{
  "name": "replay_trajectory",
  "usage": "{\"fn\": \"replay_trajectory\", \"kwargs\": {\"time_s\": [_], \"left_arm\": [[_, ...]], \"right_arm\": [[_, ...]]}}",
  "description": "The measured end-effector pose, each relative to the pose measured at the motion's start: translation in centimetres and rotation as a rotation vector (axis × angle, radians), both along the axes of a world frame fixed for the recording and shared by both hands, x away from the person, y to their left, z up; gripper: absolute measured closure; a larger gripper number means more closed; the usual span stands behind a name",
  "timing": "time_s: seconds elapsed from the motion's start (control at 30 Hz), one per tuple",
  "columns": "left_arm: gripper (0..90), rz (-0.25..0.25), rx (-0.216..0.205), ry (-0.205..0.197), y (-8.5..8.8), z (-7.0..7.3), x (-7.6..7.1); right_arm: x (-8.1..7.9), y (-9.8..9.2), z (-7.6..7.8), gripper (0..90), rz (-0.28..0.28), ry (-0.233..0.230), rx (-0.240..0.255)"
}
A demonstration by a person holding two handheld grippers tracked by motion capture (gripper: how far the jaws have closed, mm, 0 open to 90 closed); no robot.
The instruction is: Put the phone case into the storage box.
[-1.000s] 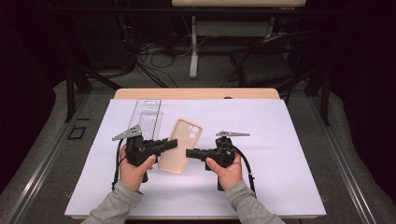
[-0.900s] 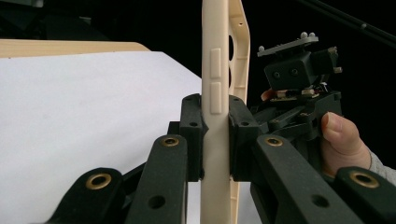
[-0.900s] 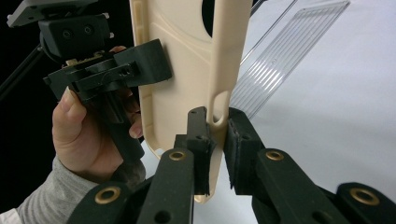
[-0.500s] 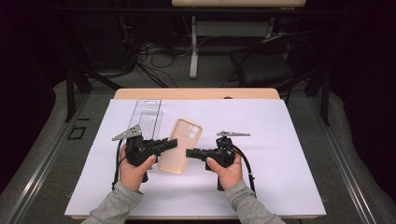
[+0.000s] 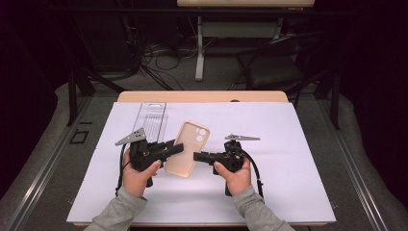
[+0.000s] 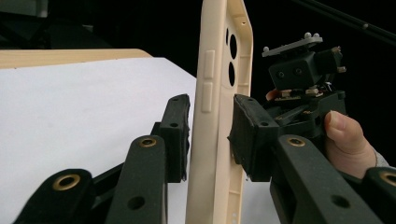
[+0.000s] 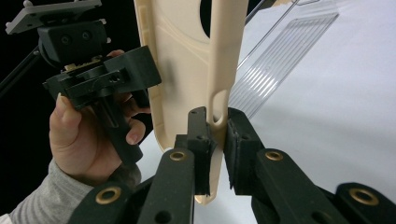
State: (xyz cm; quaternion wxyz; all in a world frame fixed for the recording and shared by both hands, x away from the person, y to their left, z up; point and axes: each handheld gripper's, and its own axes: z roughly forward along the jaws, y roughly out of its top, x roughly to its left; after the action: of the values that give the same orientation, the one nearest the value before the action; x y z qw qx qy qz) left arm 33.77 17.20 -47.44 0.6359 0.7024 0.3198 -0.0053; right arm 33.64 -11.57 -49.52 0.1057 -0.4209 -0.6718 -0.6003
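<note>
A beige phone case (image 5: pixel 190 144) is held up between my two grippers, over the white sheet (image 5: pixel 288 144). My left gripper (image 5: pixel 179 147) is shut on its left long edge. In the left gripper view the pads (image 6: pixel 252 135) press the case (image 6: pixel 219 56) just below its side buttons. My right gripper (image 5: pixel 197 156) is shut on the lower right edge. In the right gripper view its jaws (image 7: pixel 218 140) pinch the side wall of the case (image 7: pixel 187 60) near a small slot. The case's hollow inside faces that camera.
A clear ribbed plastic tray (image 5: pixel 151 120) lies flat on the sheet behind the left hand, also seen in the right gripper view (image 7: pixel 280 56). The wooden table edge (image 5: pixel 202 96) runs along the back. Beyond it stand a dark chair (image 5: pixel 274 72) and cables.
</note>
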Motion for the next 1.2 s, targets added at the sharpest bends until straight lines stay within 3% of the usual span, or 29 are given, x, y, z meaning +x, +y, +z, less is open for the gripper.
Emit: {"fn": "replay_trajectory", "kwargs": {"time_s": [0.3,0.93,1.2], "left_arm": [[55.6,0.028,0.01,-0.008,0.08,-0.07,0.15],[46.9,0.057,0.033,-0.023,0.21,-0.14,0.31],[46.3,0.071,0.065,-0.061,0.25,0.02,0.24]], "right_arm": [[0.01,-0.29,0.25,81.7,-0.026,-0.034,-0.037],[-0.06,-0.52,0.62,81.6,-0.057,-0.08,-0.094],[-0.08,-0.66,0.81,81.6,-0.071,-0.1,-0.128]]}}
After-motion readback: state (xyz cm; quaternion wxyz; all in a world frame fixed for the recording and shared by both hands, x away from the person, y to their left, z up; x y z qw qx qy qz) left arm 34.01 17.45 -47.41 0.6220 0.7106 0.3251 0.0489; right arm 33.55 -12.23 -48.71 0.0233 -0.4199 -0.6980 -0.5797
